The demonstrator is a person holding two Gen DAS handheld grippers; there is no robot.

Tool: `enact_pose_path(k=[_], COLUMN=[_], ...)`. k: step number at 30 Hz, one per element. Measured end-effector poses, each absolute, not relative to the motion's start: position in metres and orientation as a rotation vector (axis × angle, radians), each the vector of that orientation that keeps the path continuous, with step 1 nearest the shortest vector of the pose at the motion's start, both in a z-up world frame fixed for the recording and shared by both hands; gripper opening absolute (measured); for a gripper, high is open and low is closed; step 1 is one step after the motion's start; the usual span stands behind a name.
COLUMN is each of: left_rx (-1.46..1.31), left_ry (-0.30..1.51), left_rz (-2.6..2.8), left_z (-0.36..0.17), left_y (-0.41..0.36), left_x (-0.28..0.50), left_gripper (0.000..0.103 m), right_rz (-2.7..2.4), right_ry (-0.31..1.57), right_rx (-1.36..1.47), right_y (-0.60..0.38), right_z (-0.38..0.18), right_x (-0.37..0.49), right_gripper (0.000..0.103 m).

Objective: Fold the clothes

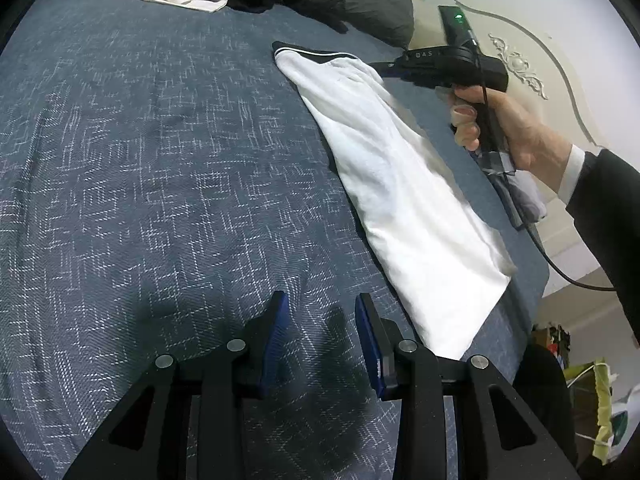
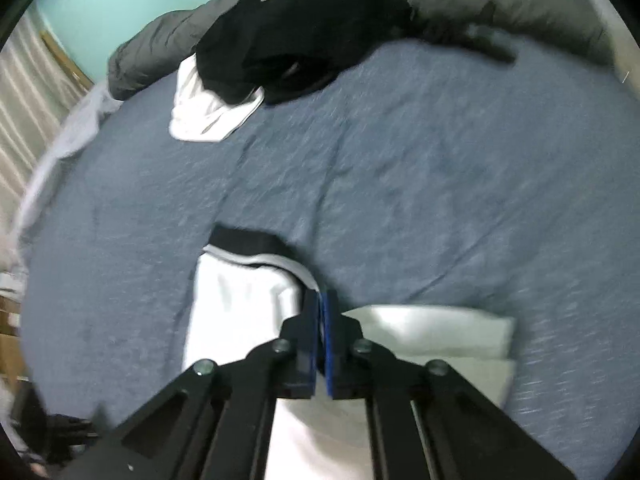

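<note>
Blue patterned bedspread [image 1: 160, 160] fills both views, flat and bare ahead of the left gripper [image 1: 322, 312]. Pile of unfolded clothes [image 2: 280, 40], black on white, lies far ahead of the right gripper [image 2: 320, 300], against a grey pillow [image 2: 500, 4].

White garment with black trim [image 1: 400, 184], folded to a long strip, lies just right of the left gripper and directly under the right one. Black-edged end points away from both.

Left gripper: jaws apart, nothing between, hovering over bare bedspread. Right gripper, held in a hand [image 1: 516, 128]: blue pads pressed together; no cloth visibly pinched between them, though the blur makes it hard to be sure.

Handling, judged: thin, light, soft fabric that drapes and sags when lifted, not fragile. Best pinched at a corner or along the thicker black hem, one gripper per corner, so layers don't slide apart.
</note>
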State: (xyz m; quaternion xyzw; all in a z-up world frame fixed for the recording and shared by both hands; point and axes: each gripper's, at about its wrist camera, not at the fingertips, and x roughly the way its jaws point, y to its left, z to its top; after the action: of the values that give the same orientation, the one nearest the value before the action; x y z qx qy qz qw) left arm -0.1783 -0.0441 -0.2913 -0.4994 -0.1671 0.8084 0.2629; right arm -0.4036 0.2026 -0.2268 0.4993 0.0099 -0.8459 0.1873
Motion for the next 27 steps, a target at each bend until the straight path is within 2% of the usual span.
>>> enact_pose_path(k=[2,5,13,24,27], left_rx=[-1.346,-1.348,-1.348,-1.350,-1.349], left_ry=[-0.454,-0.453,-0.456,-0.450,-0.449], left_rz=[2.189,2.185,2.191,2.183,2.183], left_z=[-0.290,-0.291,-0.291,-0.289,-0.288], left_y=[-0.045,-0.045,-0.046,-0.043,-0.042], left_x=[-0.178,-0.177,-0.177,-0.176,-0.175], left_gripper=[0.038,0.038,0.038,0.038,0.038], right_rz=[-2.470,-2.467,-2.475,-2.340,-2.362], right_ry=[0.215,0.247,-0.207,-0.125,-0.151], right_rx=[1.336,1.330,1.476,1.483,1.481], right_y=[0.195,0.192,0.228,0.189,0.192], right_z=[-0.213,-0.209,-0.236,-0.254,-0.254], right_x=[-0.394,-0.394,-0.420,-0.402,-0.398], right_gripper=[0.001,0.001,0.001,0.004,0.013])
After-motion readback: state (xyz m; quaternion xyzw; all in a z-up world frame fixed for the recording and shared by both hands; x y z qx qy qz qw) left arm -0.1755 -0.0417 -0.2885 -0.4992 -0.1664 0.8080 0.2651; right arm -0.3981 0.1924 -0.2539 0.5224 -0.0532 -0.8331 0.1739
